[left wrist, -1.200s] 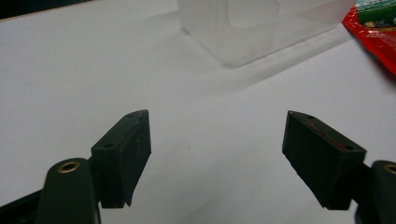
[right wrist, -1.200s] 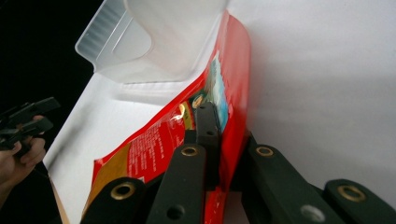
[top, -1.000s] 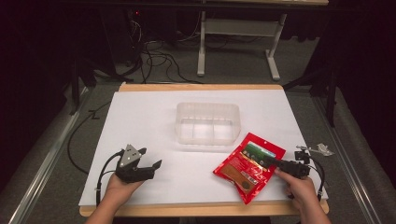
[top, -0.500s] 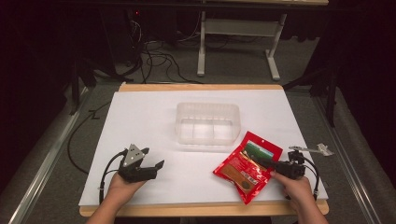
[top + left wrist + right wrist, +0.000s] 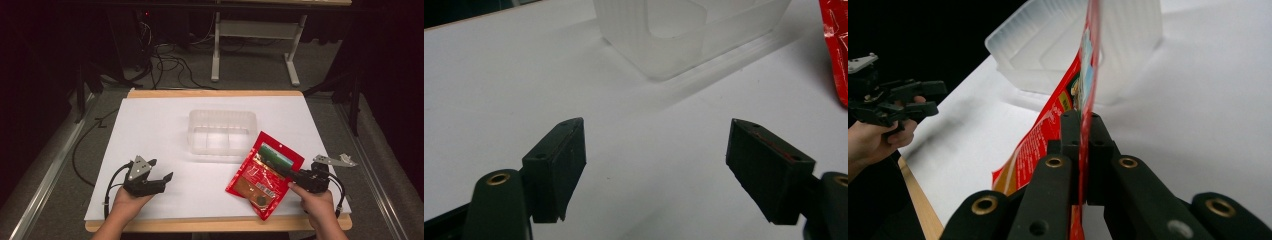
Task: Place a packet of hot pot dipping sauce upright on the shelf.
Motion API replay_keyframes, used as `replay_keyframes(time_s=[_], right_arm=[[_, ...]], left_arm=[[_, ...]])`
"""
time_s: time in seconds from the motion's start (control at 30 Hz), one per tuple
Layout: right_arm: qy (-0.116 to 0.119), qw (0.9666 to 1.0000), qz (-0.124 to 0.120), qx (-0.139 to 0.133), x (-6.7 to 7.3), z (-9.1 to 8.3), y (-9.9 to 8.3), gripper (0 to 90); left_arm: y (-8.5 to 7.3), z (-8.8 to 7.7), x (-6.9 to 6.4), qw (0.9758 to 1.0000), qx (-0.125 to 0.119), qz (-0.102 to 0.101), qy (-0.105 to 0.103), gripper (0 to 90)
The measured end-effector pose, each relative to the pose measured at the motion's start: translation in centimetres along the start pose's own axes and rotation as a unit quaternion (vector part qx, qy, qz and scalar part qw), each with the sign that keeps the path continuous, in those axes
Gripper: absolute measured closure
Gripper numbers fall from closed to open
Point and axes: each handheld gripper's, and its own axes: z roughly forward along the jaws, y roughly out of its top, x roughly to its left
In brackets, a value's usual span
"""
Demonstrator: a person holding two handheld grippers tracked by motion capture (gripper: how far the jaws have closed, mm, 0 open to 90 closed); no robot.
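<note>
Near the front edge of the table (image 5: 165, 127), the left tongs (image 5: 159, 172) rest spread apart and empty; at near right, the right tongs (image 5: 285, 171) pinch a red pouch (image 5: 264, 172)'s edge; beyond it, mid-table, sits a clear plastic container (image 5: 222, 132).

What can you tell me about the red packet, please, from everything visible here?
The red packet is a flat, glossy foil-like pouch with a green panel near its top, gold print and a dark round spot near its bottom. It sits near the table's front right, its top corner close to the clear plastic container. The right gripper is shut on its edge, with the fingers clamping it edge-on.
</note>
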Motion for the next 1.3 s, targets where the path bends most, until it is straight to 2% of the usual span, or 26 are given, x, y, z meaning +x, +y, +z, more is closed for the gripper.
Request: replay_keyframes(time_s=[0.1, 0.13, 0.17, 0.27, 0.3, 0.33, 0.37, 0.47, 0.5, 0.57, 0.67, 0.73, 0.77, 1.07, 1.2, 1.23, 1.3], right_arm=[[0.003, 0.9996, -0.026, -0.014, 1.1, -0.2, 0.4, 90.0], [0.003, 0.9996, -0.026, -0.014, 1.1, -0.2, 0.4, 90.0], [0.005, 0.9990, -0.038, -0.023, 1.8, -0.3, 0.6, 90.0], [0.008, 0.9984, -0.046, -0.033, 2.5, -0.5, 0.9, 90.0], [0.009, 0.9972, -0.060, -0.044, 3.2, -0.7, 1.2, 90.0], [0.009, 0.9972, -0.060, -0.044, 3.2, -0.7, 1.2, 90.0], [0.010, 0.9960, -0.075, -0.049, 3.9, -0.9, 1.5, 90.0], [0.011, 0.9946, -0.086, -0.057, 4.5, -1.1, 1.8, 90.0], [0.007, 0.9925, -0.103, -0.065, 5.1, -1.4, 2.1, 90.0], [-0.001, 0.9907, -0.115, -0.073, 5.6, -1.7, 2.3, 90.0], [-0.005, 0.9882, -0.123, -0.091, 6.1, -2.1, 2.7, 90.0], [-0.006, 0.9878, -0.123, -0.096, 6.1, -2.2, 2.8, 90.0], [-0.010, 0.9861, -0.126, -0.108, 6.2, -2.4, 3.0, 90.0], [-0.027, 0.9830, -0.124, -0.133, 6.6, -2.5, 3.4, 90.0], [-0.042, 0.9808, -0.124, -0.145, 7.0, -2.4, 3.7, 90.0], [-0.056, 0.9793, -0.124, -0.150, 7.3, -2.4, 3.9, 90.0], [-0.063, 0.9779, -0.125, -0.155, 7.5, -2.4, 4.3, 90.0]], left_arm=[[0.0, 0.0, 0.1, 1.0000, 0.000, -0.001, 0.000, 24.5], [0.0, 0.0, 0.1, 1.0000, 0.000, -0.001, 0.000, 24.5], [0.0, 0.0, 0.1, 1.0000, -0.001, -0.001, 0.001, 24.6], [0.1, -0.1, 0.2, 1.0000, -0.001, -0.001, 0.003, 24.5], [0.1, -0.2, 0.2, 1.0000, -0.003, -0.004, 0.004, 24.5], [0.1, -0.2, 0.2, 1.0000, -0.003, -0.004, 0.004, 24.6], [0.1, -0.2, 0.3, 1.0000, -0.005, -0.003, 0.005, 24.6], [0.1, -0.4, 0.3, 1.0000, -0.006, -0.004, 0.005, 24.6], [0.1, -0.4, 0.3, 1.0000, -0.007, -0.003, 0.005, 24.6], [0.1, -0.5, 0.4, 1.0000, -0.006, 0.000, 0.007, 24.6], [0.2, -0.7, 0.5, 0.9999, -0.008, -0.002, 0.008, 24.6], [0.1, -0.7, 0.6, 0.9999, -0.009, -0.004, 0.009, 24.6], [0.1, -0.7, 0.6, 0.9999, -0.008, -0.003, 0.010, 24.6], [0.1, -0.9, 0.7, 0.9999, -0.009, 0.001, 0.009, 24.6], [0.1, -0.9, 0.6, 0.9999, -0.010, 0.000, 0.007, 24.5], [0.0, -0.9, 0.5, 0.9999, -0.008, 0.001, 0.006, 24.6], [0.0, -0.9, 0.4, 1.0000, -0.007, 0.004, 0.003, 24.5]])
